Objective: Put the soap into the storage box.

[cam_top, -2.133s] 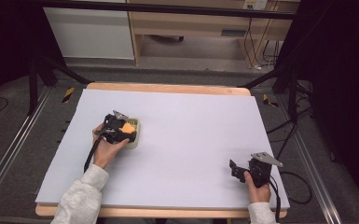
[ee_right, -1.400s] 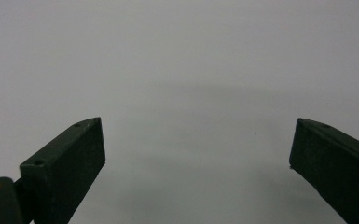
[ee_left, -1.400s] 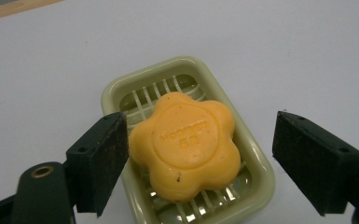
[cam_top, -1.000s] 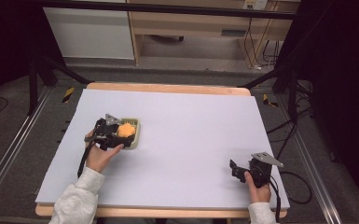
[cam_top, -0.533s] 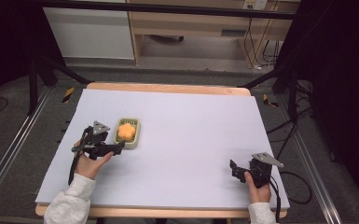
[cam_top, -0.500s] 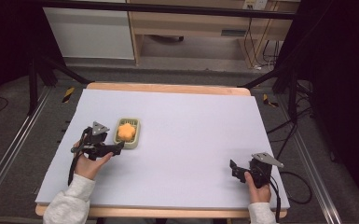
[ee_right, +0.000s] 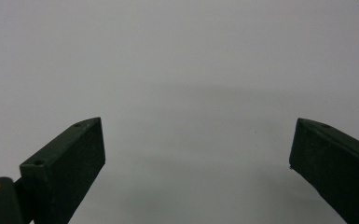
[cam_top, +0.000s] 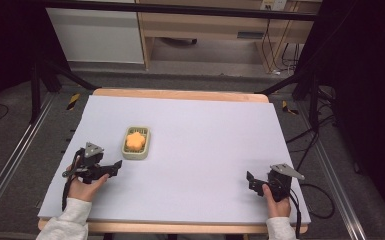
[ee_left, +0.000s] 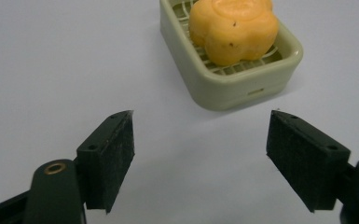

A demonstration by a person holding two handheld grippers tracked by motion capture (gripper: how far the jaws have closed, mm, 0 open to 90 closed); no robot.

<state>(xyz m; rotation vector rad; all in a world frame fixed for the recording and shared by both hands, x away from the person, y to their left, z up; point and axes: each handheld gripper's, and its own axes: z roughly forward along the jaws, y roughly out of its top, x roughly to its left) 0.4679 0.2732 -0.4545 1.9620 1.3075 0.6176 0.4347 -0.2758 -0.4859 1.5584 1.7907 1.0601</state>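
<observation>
Left gripper [ee_left: 200,158] w/ jaws released wide, near the green soap dish [ee_left: 224,84] holding flower-shaped orange soap [ee_left: 233,28]; right gripper [ee_right: 196,168] also released, well apart.

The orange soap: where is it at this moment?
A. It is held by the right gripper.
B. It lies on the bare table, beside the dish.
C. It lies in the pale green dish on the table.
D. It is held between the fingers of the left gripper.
C: the orange soap sits on the grid inside the pale green dish, while the left gripper is open and apart from it, nothing between its fingers.
</observation>
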